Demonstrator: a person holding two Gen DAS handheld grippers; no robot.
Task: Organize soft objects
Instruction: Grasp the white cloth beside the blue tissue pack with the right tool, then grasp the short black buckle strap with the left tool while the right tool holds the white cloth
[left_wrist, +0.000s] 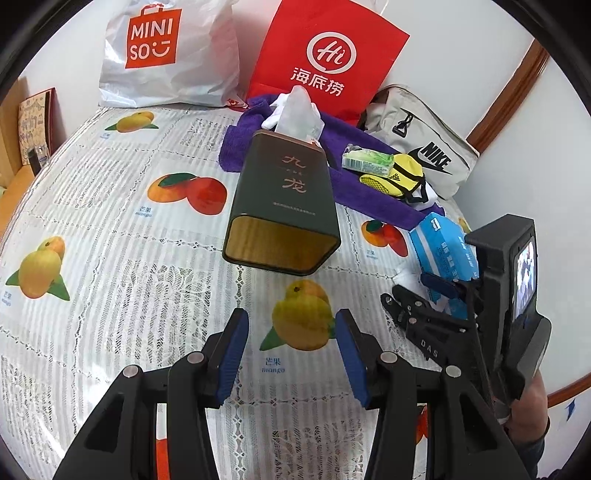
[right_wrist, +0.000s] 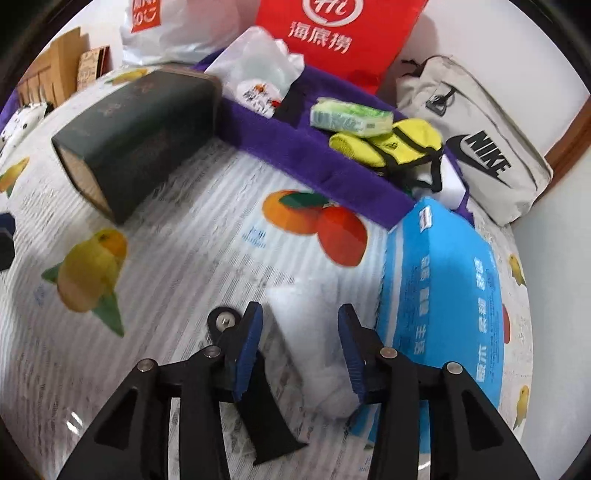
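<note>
Our left gripper (left_wrist: 291, 354) hangs tilted downward, jaws parted and holding nothing. Our right gripper (right_wrist: 301, 354) tilts downward too, jaws apart.

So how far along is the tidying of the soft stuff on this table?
Early, by the look of it. Done: a plastic bag is already stuffed into the dark tin. In hand: nothing gripped; the right gripper is open around a white cloth, the left gripper is open and empty. Left: the tissue pack, yellow pouch and blue pack lie loose.
</note>
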